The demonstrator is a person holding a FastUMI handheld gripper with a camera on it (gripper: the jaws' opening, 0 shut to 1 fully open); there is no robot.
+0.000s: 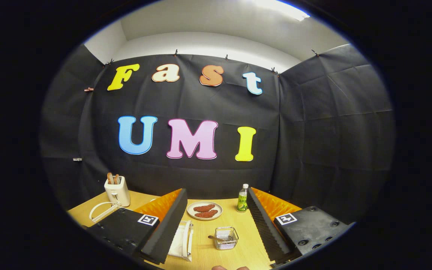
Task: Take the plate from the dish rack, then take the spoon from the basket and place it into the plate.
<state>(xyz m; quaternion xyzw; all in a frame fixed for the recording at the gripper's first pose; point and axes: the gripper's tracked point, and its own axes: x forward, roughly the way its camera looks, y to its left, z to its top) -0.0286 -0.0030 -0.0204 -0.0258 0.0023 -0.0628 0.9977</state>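
Note:
My gripper [216,191] is open, its fingers spread wide above a wooden table [248,245] with nothing between them. Between the fingers stands a small wire basket [226,238] with a spoon [216,237] whose handle sticks out to the left. Left of the basket, partly hidden by my left finger, a white dish rack [186,240] holds what looks like a white plate [177,242]. Beyond the basket lies a round plate [204,210] with two brown pieces of food on it.
A green-labelled bottle [242,198] stands by the right finger near the table's far edge. A white toaster [117,191] with bread in its slots and a white wire frame [101,210] sit far left. A person's fingertips [227,267] show nearest me.

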